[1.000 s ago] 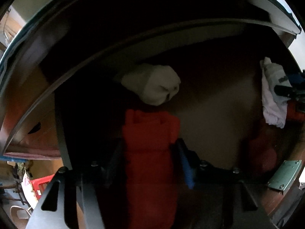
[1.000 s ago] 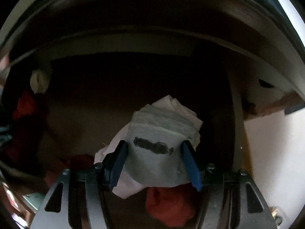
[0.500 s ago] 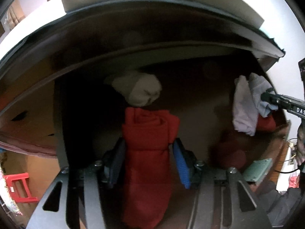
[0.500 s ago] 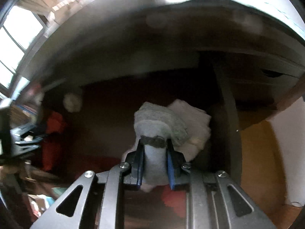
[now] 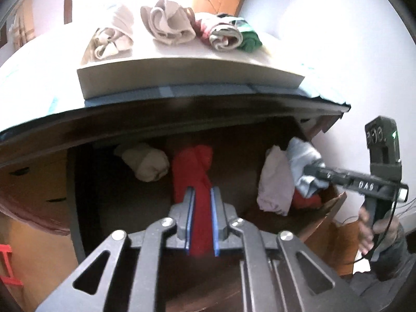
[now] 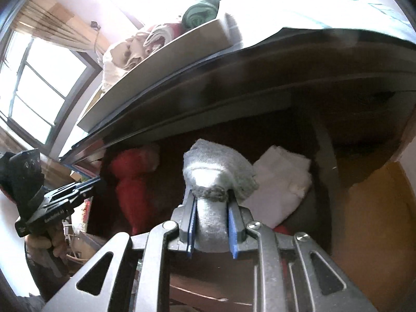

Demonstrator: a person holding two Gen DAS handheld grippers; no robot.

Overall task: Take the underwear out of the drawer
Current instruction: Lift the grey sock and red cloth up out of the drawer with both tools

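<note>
Red underwear [image 5: 193, 176] clamped in left claw [image 5: 202, 223], centre of left view; jaws just closed on it. Grey underwear [image 6: 213, 182] pinched in right claw [image 6: 212, 227], centre of right view. Step: lifting both rolls out of drawer [image 5: 260, 140]. Next likely needs rise past dark surface edge [image 5: 182, 109] overhanging at upper frame, then carry to tray [image 5: 182, 72] above. Tight gap overhead; open room toward viewer. White piece [image 6: 280, 182] and cream roll [image 5: 148, 162] remain inside.

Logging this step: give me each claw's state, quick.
Left claw: closed on the red underwear.
Right claw: closed on the grey underwear.
</note>
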